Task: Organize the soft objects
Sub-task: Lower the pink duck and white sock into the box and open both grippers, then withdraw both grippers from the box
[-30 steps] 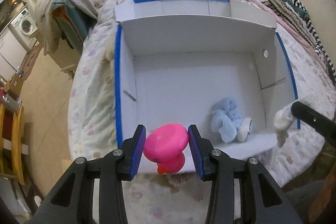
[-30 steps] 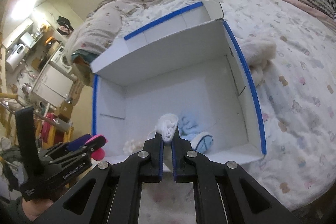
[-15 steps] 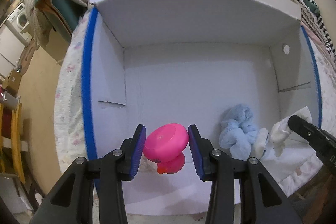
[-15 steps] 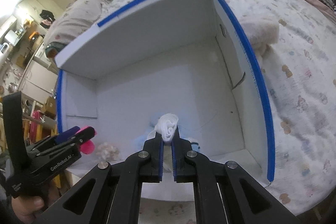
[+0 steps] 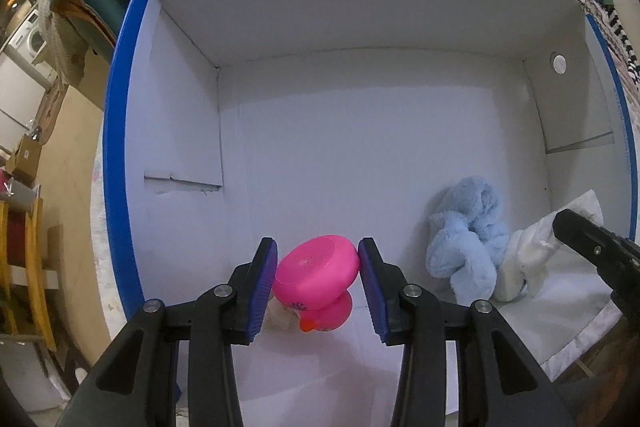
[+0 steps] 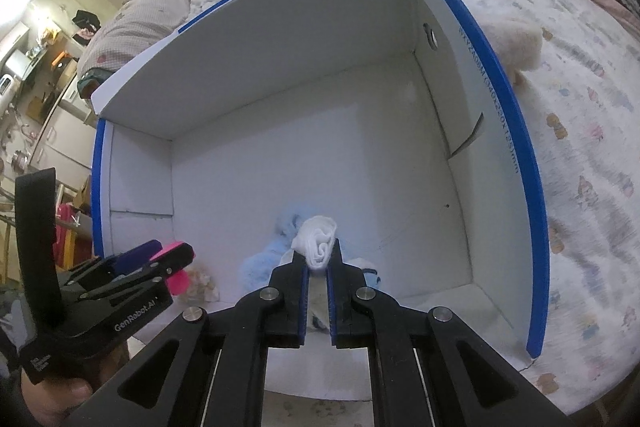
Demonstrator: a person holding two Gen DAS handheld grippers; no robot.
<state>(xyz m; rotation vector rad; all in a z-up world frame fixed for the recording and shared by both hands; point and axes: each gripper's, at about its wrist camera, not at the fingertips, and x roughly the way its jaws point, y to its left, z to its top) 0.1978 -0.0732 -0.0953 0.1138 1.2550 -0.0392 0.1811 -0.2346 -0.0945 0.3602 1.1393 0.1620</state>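
A bed [image 6: 580, 131] with a pale, small-print sheet carried a white cardboard box [image 6: 304, 155] with blue-taped rims. A cream fluffy plush [image 6: 516, 43] lay just beside the box's right wall. Rumpled bedding [image 6: 168, 3] was heaped behind it.

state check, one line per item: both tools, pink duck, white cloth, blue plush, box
left tool: shut on pink duck, over the box floor
right tool: shut on white cloth
pink duck: gripped, upside down
white cloth: bunched, pinched between the fingers
blue plush: loose on box floor, crumpled
box: open, on the bed
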